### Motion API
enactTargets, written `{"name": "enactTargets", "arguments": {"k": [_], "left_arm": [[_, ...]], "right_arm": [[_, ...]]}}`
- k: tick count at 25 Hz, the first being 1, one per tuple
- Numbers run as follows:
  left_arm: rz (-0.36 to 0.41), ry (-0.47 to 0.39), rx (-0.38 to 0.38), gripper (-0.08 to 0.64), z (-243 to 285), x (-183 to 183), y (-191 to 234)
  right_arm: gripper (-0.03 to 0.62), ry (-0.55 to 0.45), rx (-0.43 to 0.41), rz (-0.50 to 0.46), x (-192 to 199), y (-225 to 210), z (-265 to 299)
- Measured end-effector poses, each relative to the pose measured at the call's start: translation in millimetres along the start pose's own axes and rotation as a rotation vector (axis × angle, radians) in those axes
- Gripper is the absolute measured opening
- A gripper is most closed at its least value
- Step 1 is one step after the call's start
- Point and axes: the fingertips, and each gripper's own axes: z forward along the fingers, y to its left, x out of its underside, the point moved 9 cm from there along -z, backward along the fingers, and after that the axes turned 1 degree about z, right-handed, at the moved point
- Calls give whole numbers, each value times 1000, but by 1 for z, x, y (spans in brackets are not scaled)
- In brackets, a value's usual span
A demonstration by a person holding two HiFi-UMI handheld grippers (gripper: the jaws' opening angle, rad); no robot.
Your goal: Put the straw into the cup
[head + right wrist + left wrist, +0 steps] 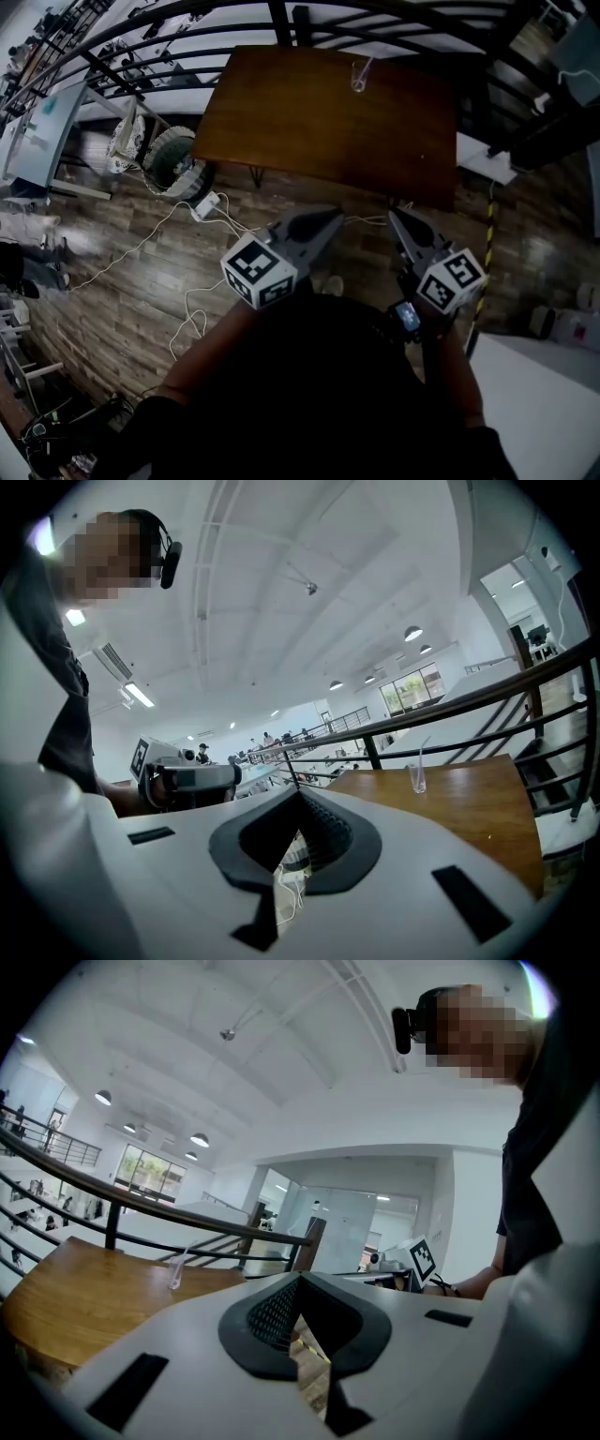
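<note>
A clear plastic cup stands near the far edge of the brown wooden table, and a thin clear straw leans out of it. The same cup shows small in the left gripper view, and the cup with its straw in the right gripper view. My left gripper and right gripper hang over the floor, short of the table's near edge, both pointing at it. Both are shut with nothing held, as the left gripper and right gripper show close up.
A dark metal railing runs behind the table. On the wooden floor to the left lie a round wire basket, a white power strip and loose cables. A yellow-black striped post stands at the right, beside a white surface.
</note>
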Motion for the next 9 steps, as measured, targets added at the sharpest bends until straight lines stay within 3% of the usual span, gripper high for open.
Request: {"name": "enactTargets", "arguments": {"k": [9], "left_arm": [[-8, 12, -5, 11, -17, 0, -3]], "right_arm": [[11, -1, -29, -12, -1, 20, 13]]}}
